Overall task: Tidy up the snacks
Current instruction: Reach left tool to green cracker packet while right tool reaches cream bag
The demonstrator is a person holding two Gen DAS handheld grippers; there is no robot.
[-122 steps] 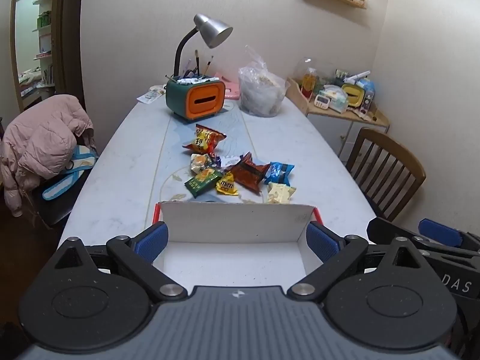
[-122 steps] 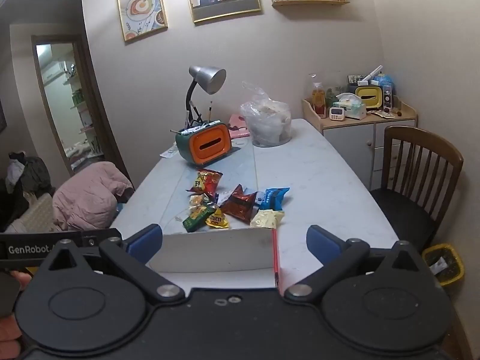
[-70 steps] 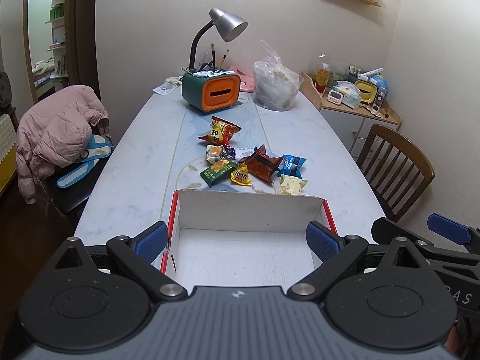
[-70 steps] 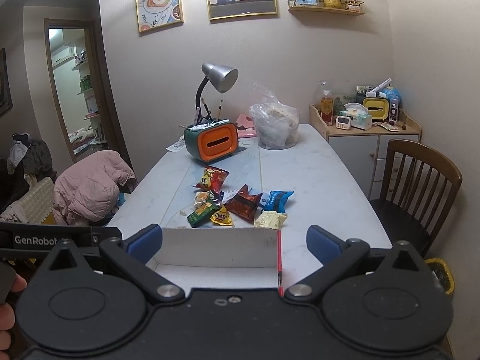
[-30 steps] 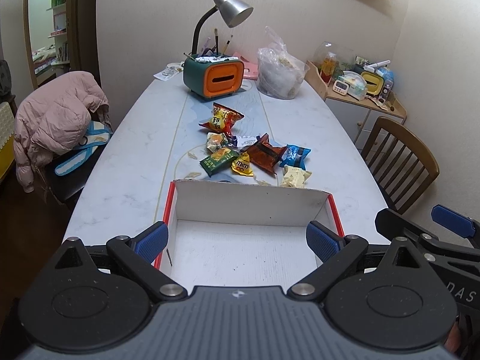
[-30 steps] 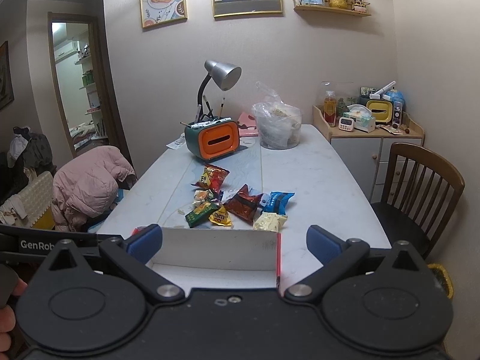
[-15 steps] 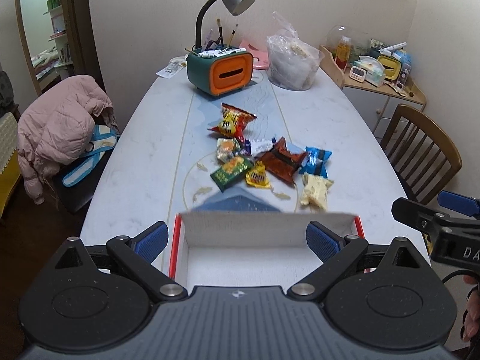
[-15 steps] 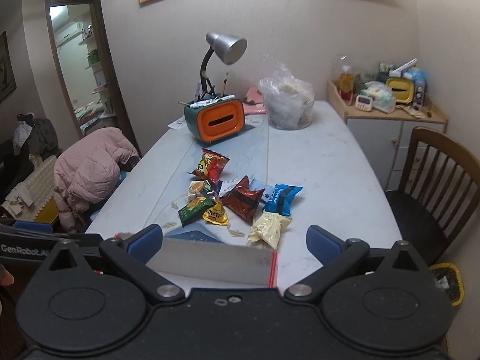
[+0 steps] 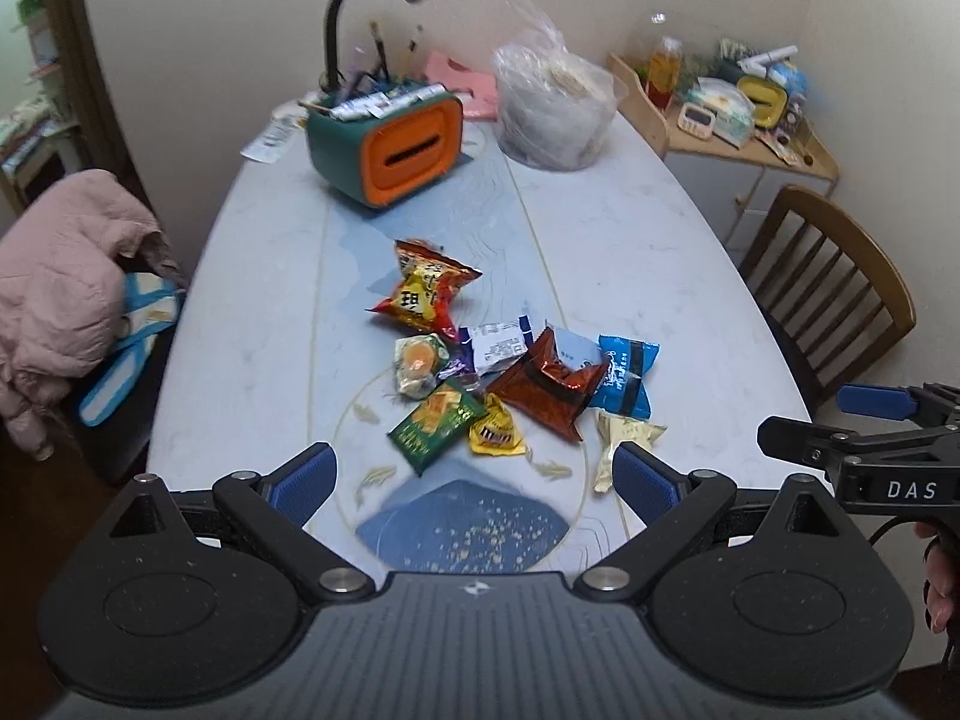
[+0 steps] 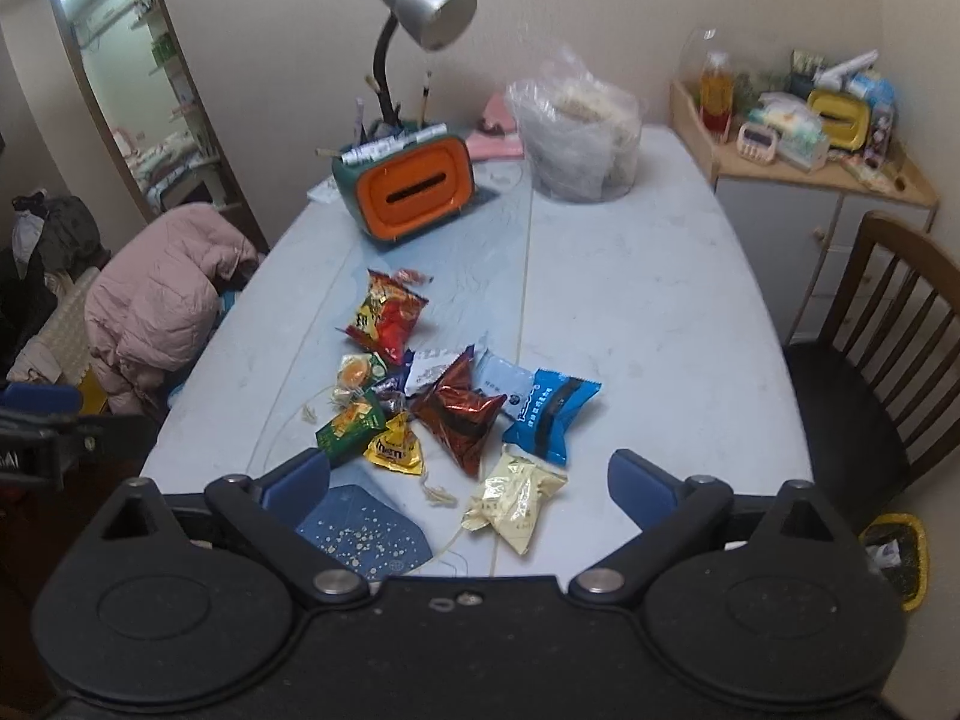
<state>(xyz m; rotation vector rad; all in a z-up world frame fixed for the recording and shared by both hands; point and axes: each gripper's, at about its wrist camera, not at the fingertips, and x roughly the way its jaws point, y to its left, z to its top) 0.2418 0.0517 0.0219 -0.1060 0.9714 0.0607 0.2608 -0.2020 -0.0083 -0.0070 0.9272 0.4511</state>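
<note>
Several snack packets lie in a loose heap on the pale table (image 9: 630, 276): a red-orange chips bag (image 9: 423, 291) (image 10: 387, 315), a dark red bag (image 9: 549, 384) (image 10: 459, 411), a blue bag (image 9: 624, 375) (image 10: 549, 408), a green packet (image 9: 435, 423) (image 10: 351, 423), a yellow packet (image 9: 495, 432) (image 10: 393, 447) and a cream packet (image 9: 621, 438) (image 10: 516, 501). My left gripper (image 9: 474, 480) is open and empty, above the table's near end. My right gripper (image 10: 468, 480) is open and empty, just short of the cream packet. The white box is out of view.
A green-and-orange tissue box (image 9: 390, 141) with a desk lamp (image 10: 429, 12) stands at the far end, beside a clear plastic bag (image 9: 555, 111). A wooden chair (image 10: 888, 324) stands to the right, a pink jacket (image 9: 57, 267) on a chair to the left, a cluttered side cabinet (image 10: 810, 150) beyond.
Both grippers have moved forward and tilted down over the table. The white box with red edges that lay just ahead of both grippers has dropped out of view.
</note>
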